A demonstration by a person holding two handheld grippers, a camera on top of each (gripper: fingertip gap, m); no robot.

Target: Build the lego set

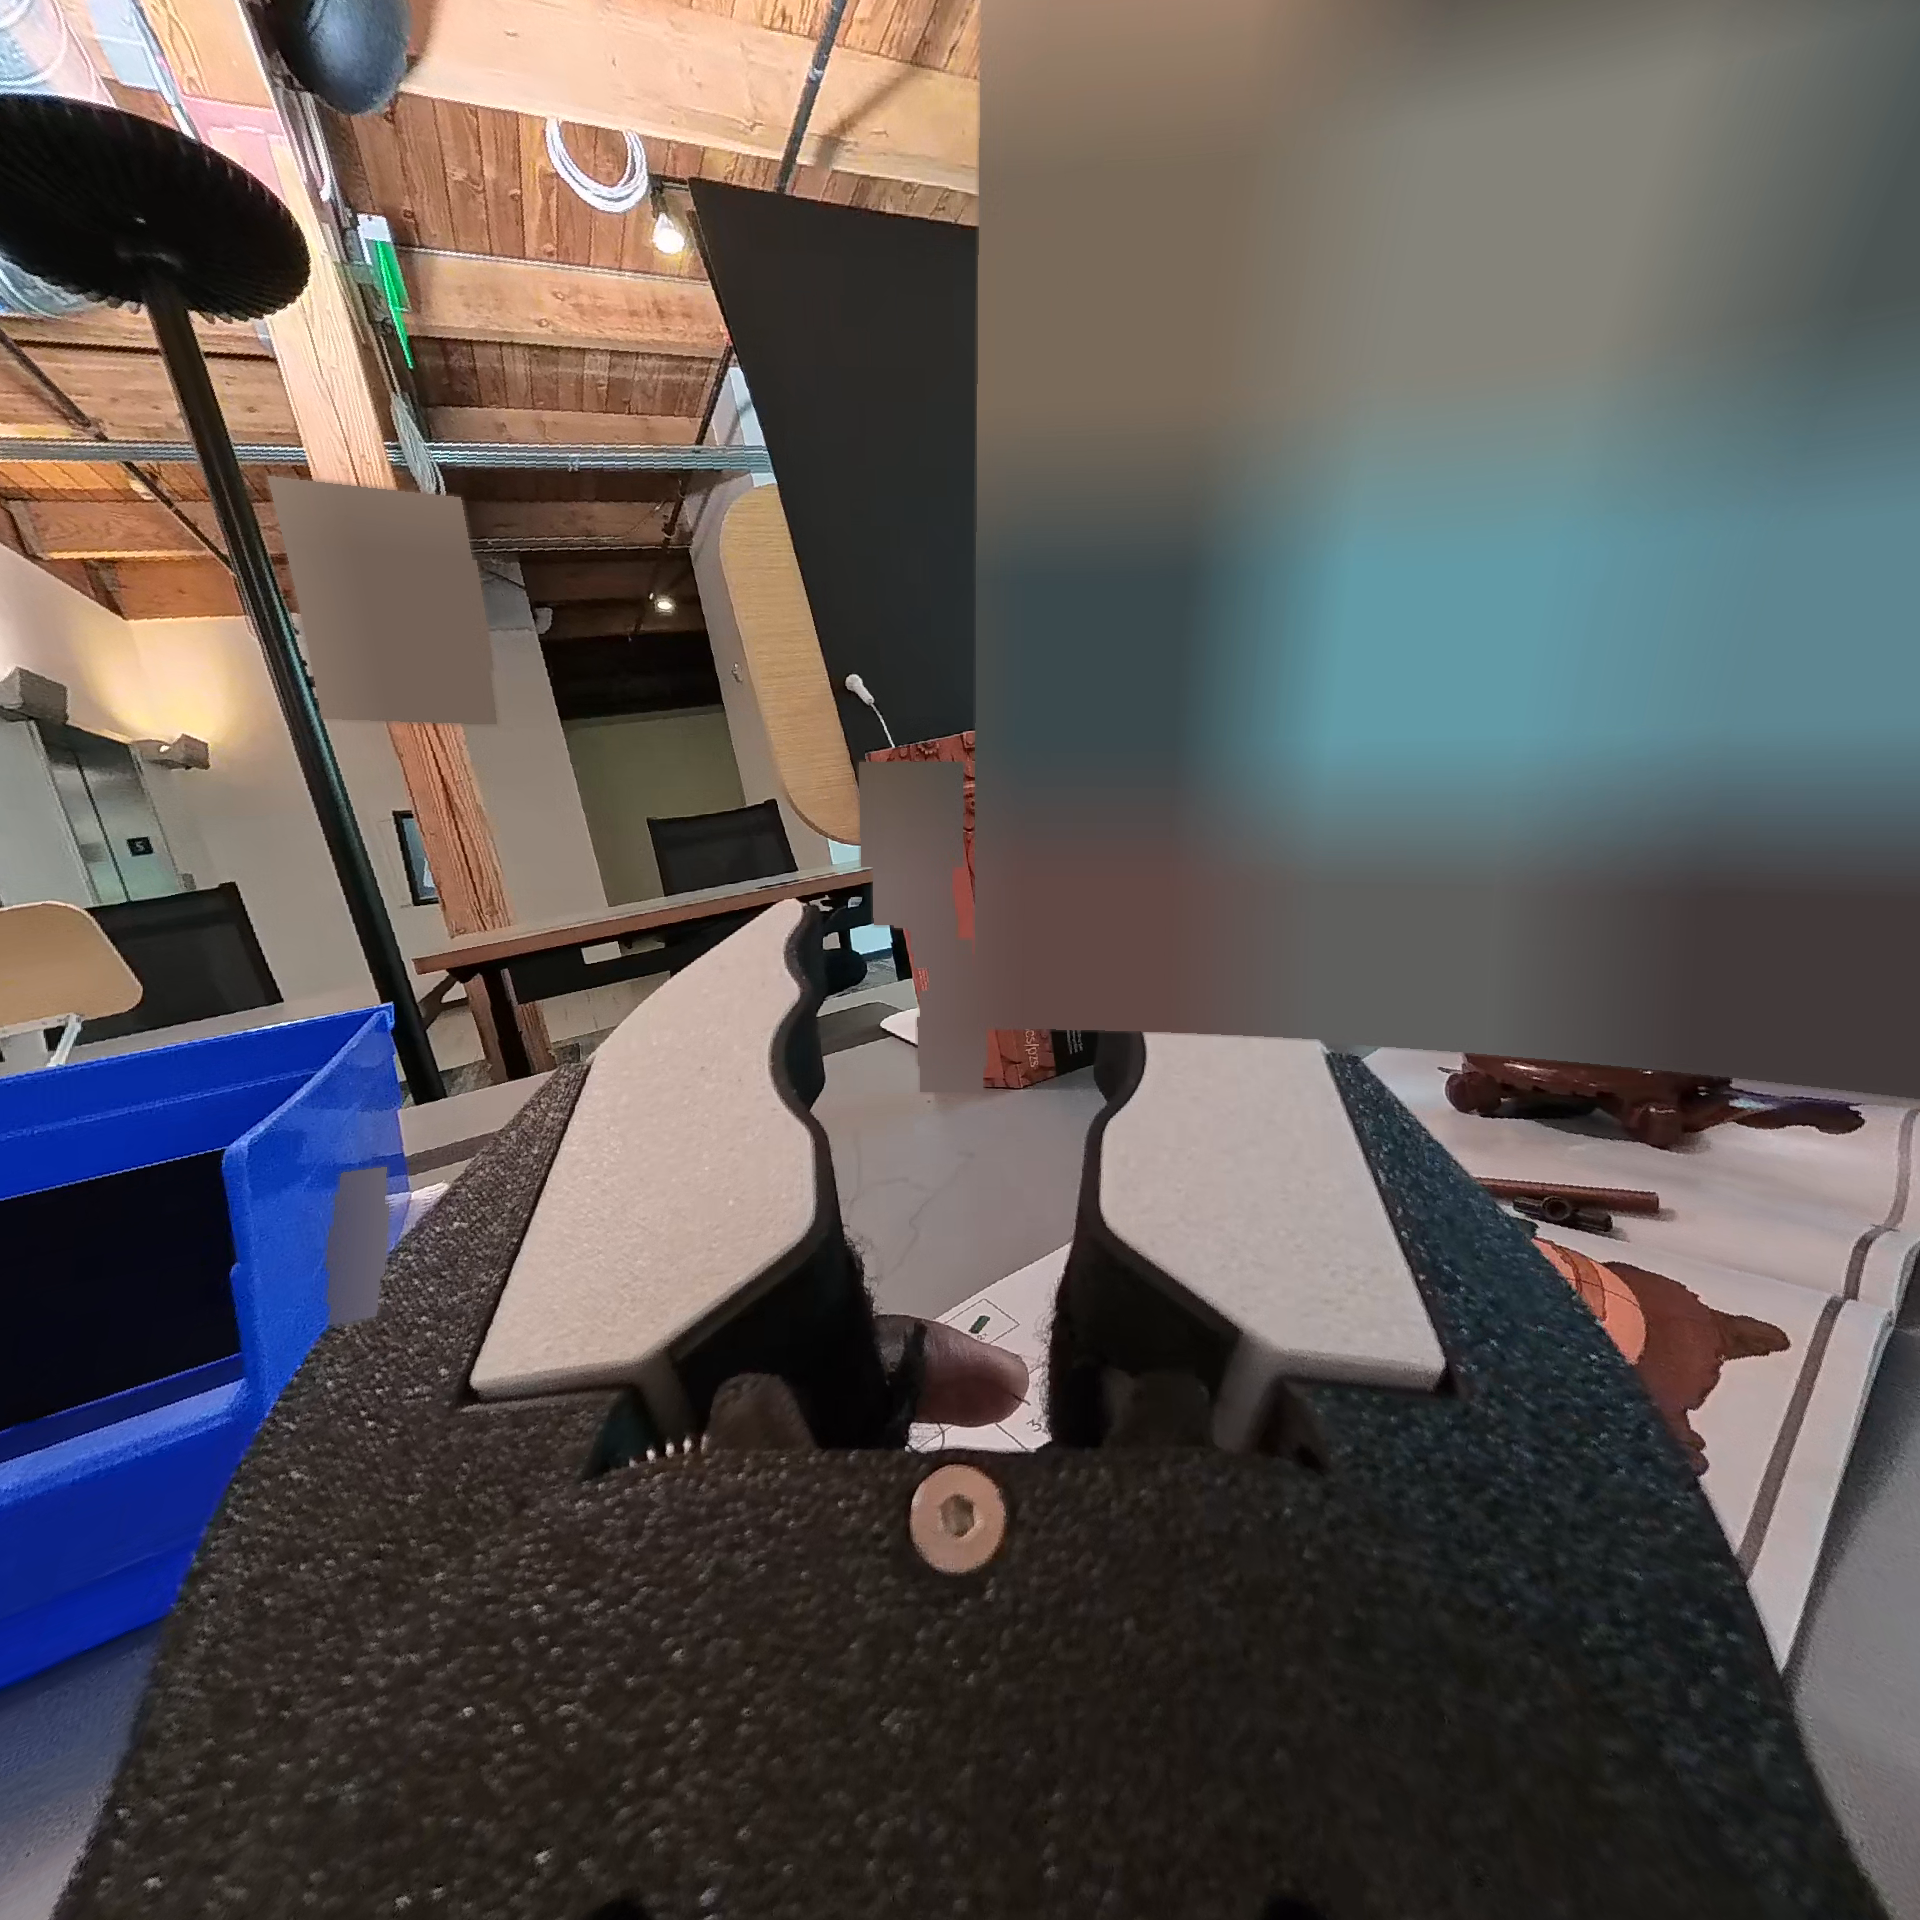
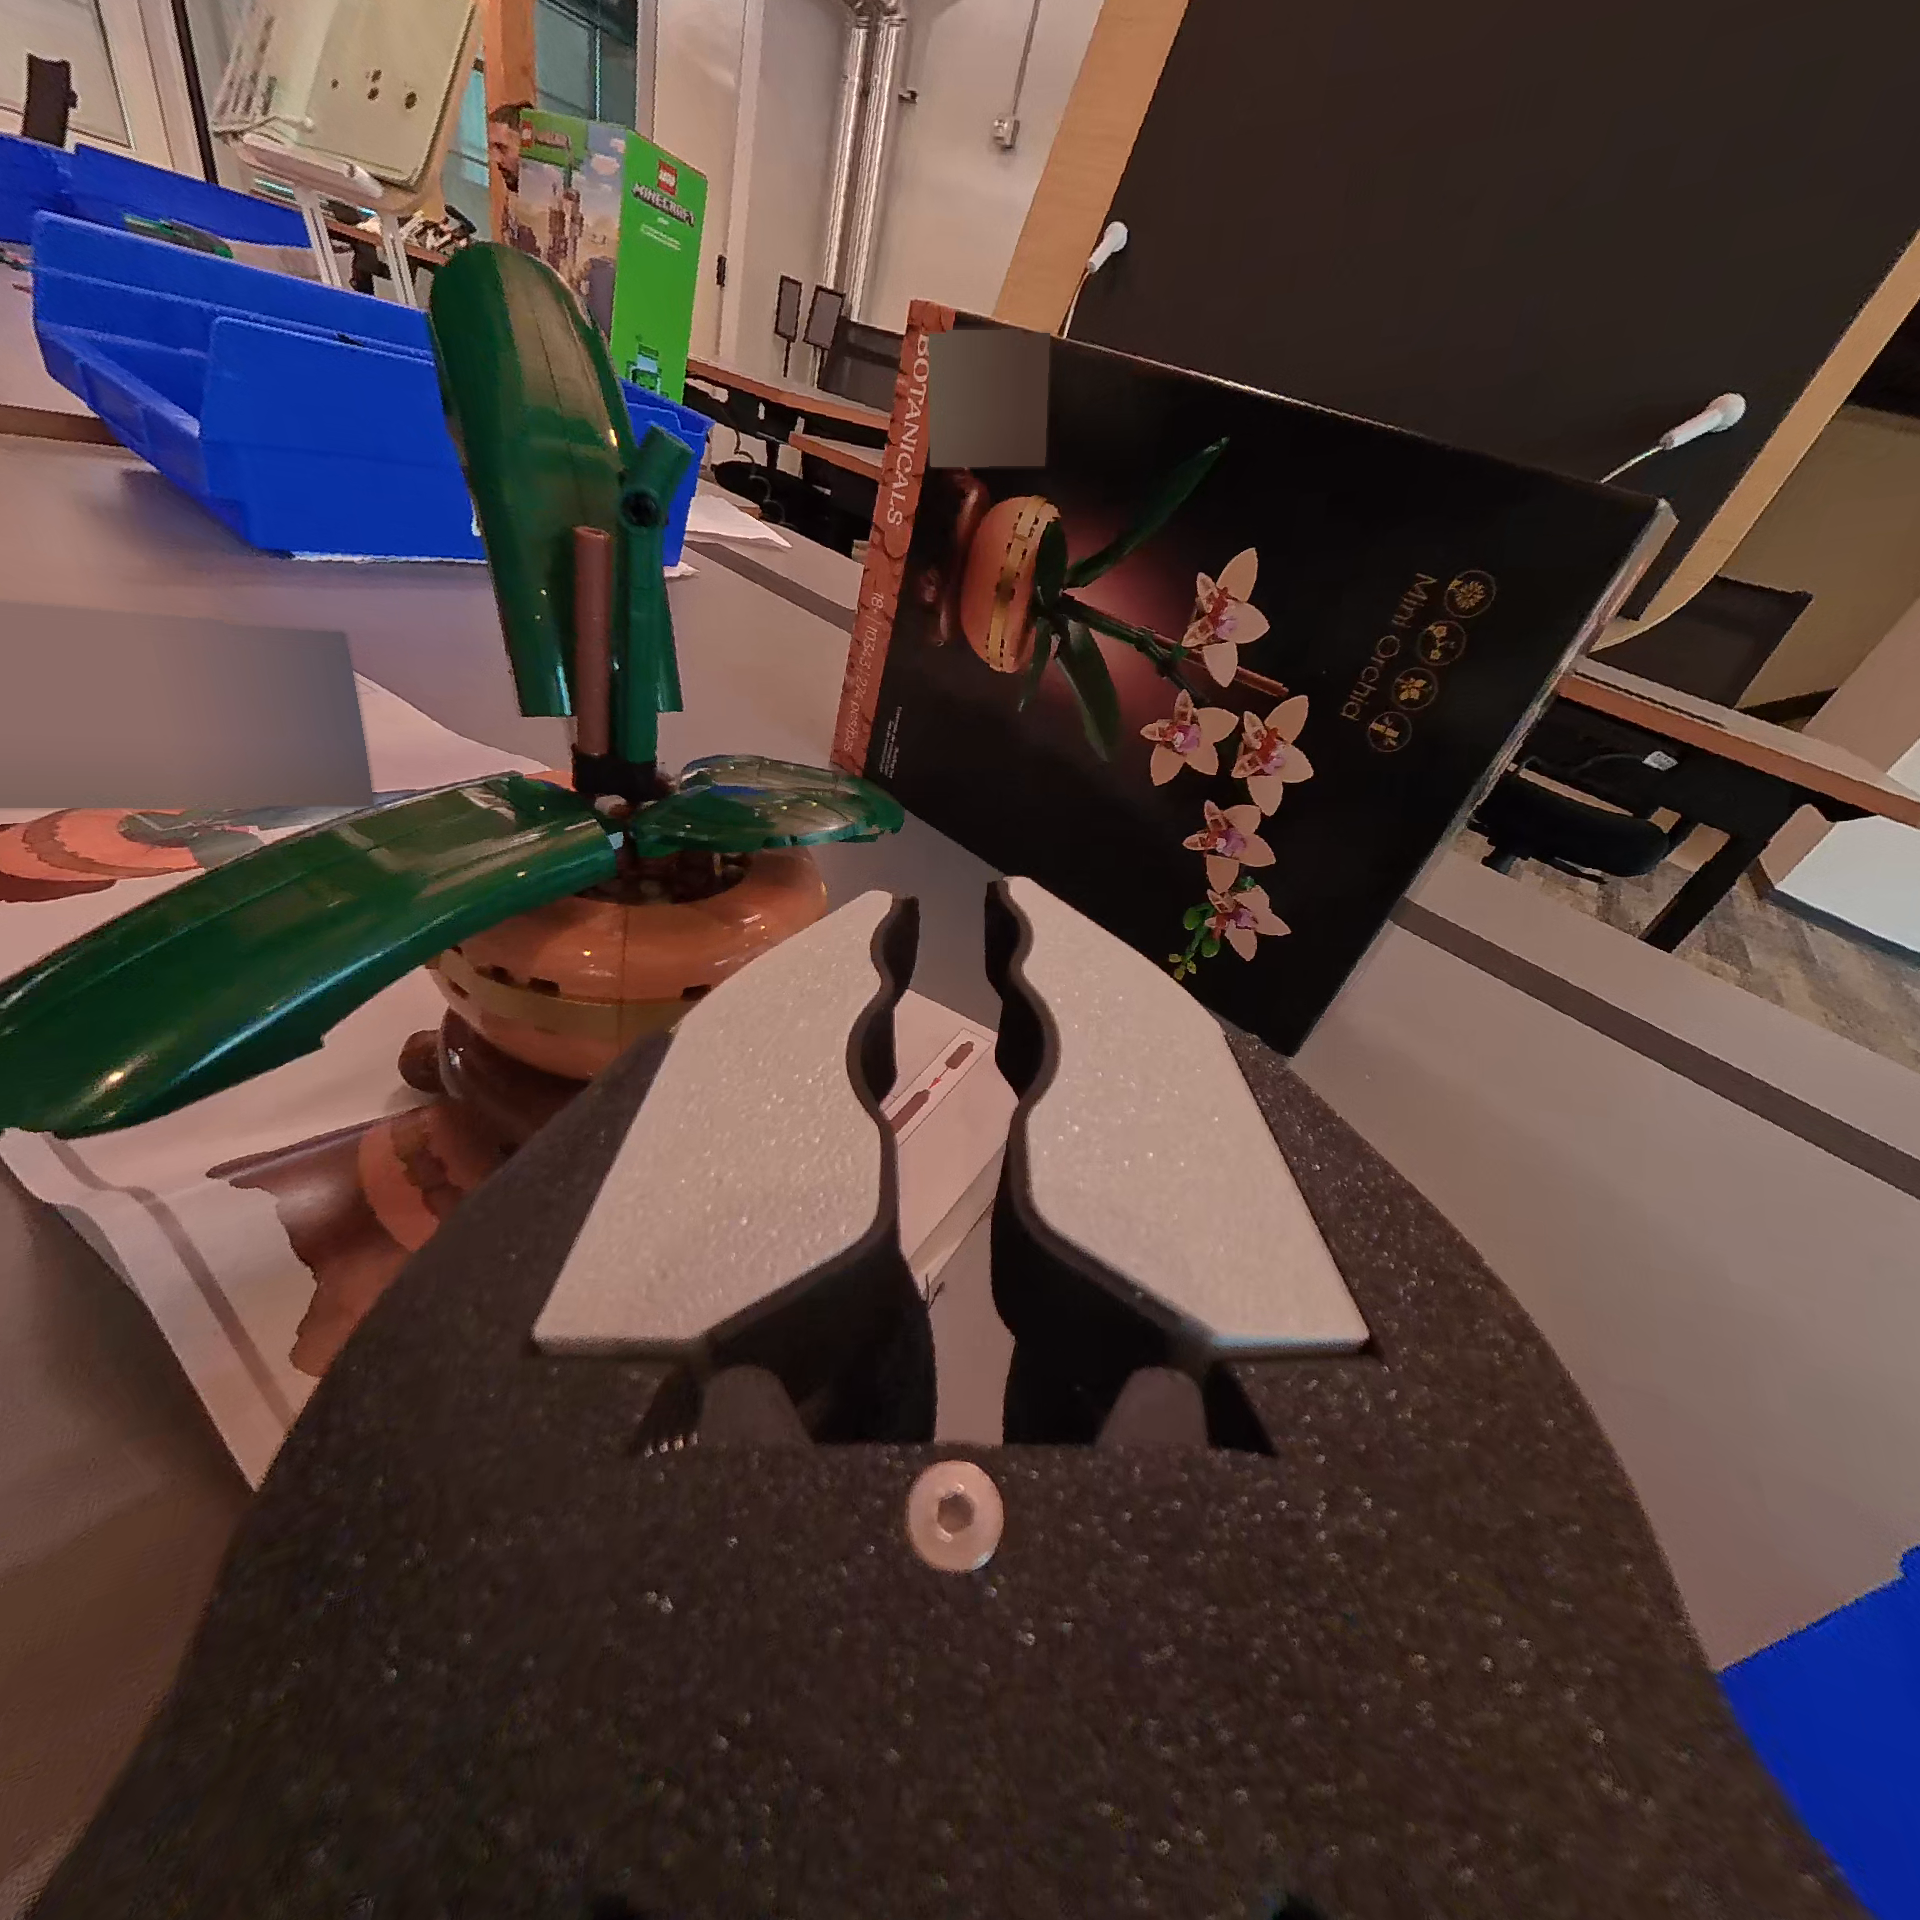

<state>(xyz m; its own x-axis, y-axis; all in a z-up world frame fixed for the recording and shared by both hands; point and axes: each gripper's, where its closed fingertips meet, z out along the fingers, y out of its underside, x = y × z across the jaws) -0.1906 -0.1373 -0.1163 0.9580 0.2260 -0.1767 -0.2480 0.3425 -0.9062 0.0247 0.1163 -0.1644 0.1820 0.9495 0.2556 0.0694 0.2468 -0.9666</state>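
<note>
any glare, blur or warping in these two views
Left wrist view: a bright ceiling bulb flares, and straight beams bow from the wide lens. Right wrist view: the long green leaf shows shiny highlights and smears near the edge; the box looks skewed.

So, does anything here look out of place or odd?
Mostly no. The plant model stands upright on the open booklet. One oddity: the box rests turned sideways, so its printed flower picture lies on its side. Both grippers are empty.

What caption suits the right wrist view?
Empty right gripper slightly open beside the half-built orchid model, set box behind.
</note>
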